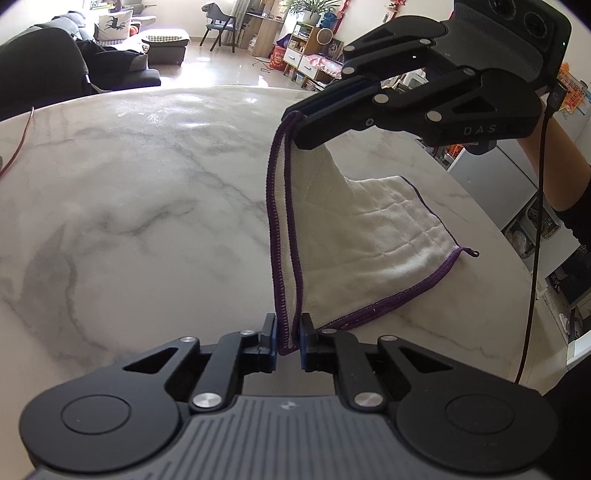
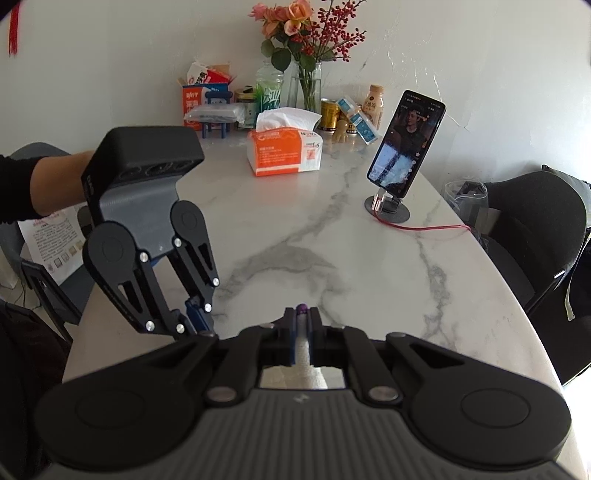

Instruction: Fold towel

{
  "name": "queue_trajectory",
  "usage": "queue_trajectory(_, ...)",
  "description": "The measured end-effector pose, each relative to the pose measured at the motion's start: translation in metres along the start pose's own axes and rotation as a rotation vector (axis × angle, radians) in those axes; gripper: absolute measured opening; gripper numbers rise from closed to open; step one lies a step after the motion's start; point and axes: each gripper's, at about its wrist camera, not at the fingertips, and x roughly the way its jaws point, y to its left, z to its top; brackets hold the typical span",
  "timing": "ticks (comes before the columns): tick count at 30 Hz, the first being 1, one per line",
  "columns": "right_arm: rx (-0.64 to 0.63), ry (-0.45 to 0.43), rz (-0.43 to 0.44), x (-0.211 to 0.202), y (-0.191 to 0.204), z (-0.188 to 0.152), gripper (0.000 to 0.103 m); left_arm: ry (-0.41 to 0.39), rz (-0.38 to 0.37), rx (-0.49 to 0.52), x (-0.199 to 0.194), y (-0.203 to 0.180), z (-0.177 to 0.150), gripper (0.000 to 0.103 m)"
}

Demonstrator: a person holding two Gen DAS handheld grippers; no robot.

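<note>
Both grippers pinched the towel's purple-stitched edge.
Left gripper (image 1: 288, 338) clamped the near corner; right gripper (image 1: 295, 123) held the raised corner, so the white towel (image 1: 369, 236) hung between them, its far part lying on the marble table (image 1: 129, 206). Beyond stood a tissue box (image 2: 284, 151), a phone on a stand (image 2: 404, 144), flowers (image 2: 303, 33), a sofa (image 1: 55, 62).

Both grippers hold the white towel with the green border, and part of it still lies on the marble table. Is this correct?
Not quite: the border is purple, not green, as the left wrist view shows. The left gripper and right gripper do hold the white towel, and part of it lies on the marble table.
</note>
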Motion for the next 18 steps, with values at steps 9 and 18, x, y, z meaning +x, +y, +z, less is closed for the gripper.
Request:
queue_trajectory(9, 0.039, -0.007, -0.057, -0.010, -0.005, -0.010, 0.007, -0.065, 0.036, 0.030, -0.018, -0.022, 0.004, 0.008)
queue_trajectory(18, 0.071, -0.010, -0.103, -0.027, -0.004, -0.024, 0.008, -0.086, 0.040, 0.065, -0.018, -0.042, 0.015, 0.008)
